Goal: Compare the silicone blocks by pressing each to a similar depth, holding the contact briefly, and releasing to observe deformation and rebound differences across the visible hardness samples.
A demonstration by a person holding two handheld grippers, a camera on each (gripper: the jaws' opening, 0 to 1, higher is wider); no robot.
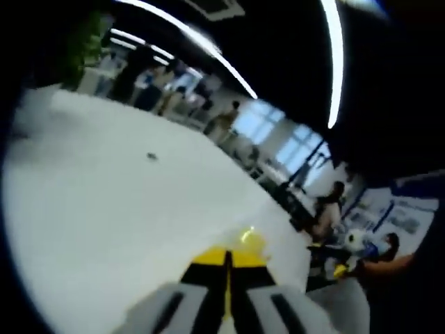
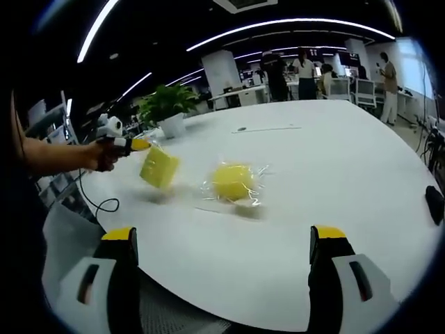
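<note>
Yellow silicone block point(image 2: 159, 168) hangs above the white table point(image 2: 334, 174), pinched by the left gripper point(image 2: 136, 145); a second, plastic-wrapped block point(image 2: 233, 182) lies near it. Held by one edge, the lifted block could slip and drop. Right gripper point(image 2: 222, 245) jaws stand wide apart, empty. Left gripper view has its jaws point(image 1: 229, 259) pressed together, hiding the block.
</note>
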